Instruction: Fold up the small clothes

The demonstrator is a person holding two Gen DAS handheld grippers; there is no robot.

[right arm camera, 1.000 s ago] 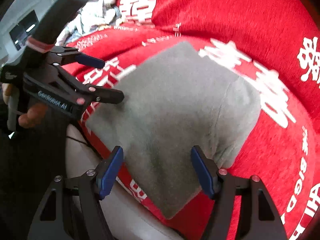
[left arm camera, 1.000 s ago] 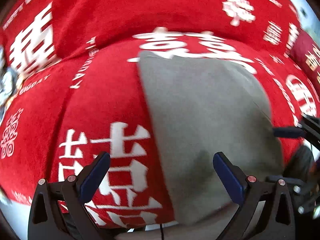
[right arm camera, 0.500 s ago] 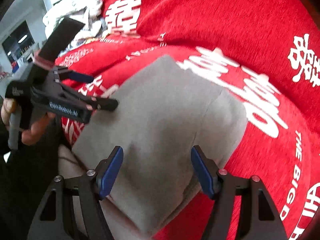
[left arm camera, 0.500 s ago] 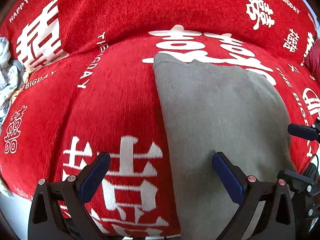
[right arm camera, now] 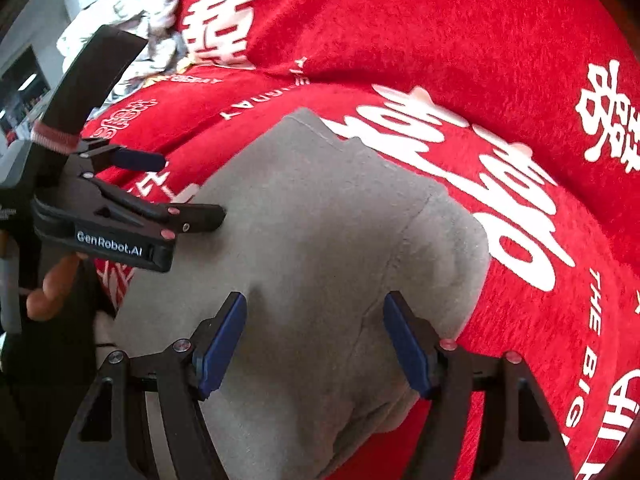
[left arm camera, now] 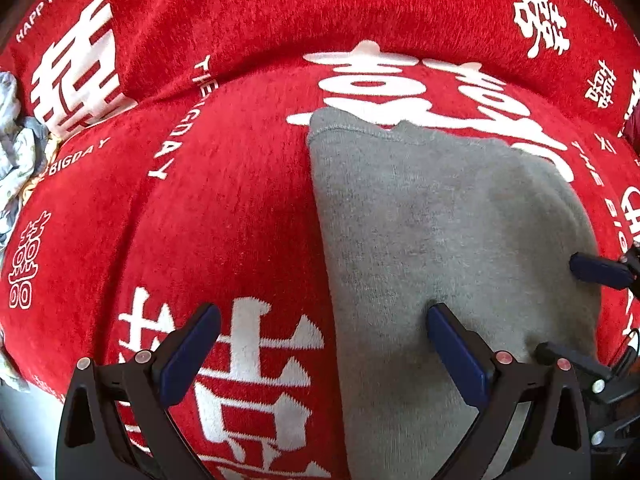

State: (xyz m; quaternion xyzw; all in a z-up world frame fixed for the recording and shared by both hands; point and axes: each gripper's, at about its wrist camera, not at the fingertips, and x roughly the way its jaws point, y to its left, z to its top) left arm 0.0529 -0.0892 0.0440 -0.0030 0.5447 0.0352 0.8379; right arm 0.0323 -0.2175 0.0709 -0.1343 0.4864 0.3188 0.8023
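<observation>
A grey knitted garment [left arm camera: 440, 232] lies folded on a red cover [left arm camera: 200, 220] with white characters. In the right wrist view the same garment [right arm camera: 320, 220] hangs a little over the seat's front edge. My left gripper [left arm camera: 324, 344] is open. Its right finger touches the garment near its left edge and its left finger is over the red cover. Further right, my right gripper [right arm camera: 314, 336] is open too, with both fingers [right arm camera: 224, 340] resting on the grey cloth. The left gripper [right arm camera: 180, 186] also shows at the garment's left side.
A heap of pale crumpled clothes [left arm camera: 16, 152] lies at the far left, also seen as the clothes heap [right arm camera: 132, 12]. The red back cushion [left arm camera: 280, 12] rises behind the seat. A person's hand [right arm camera: 52, 288] holds the left gripper's handle.
Both grippers have moved across the seat and come down closer to the grey garment. Their jaws stay the same width. The garment lies as before.
</observation>
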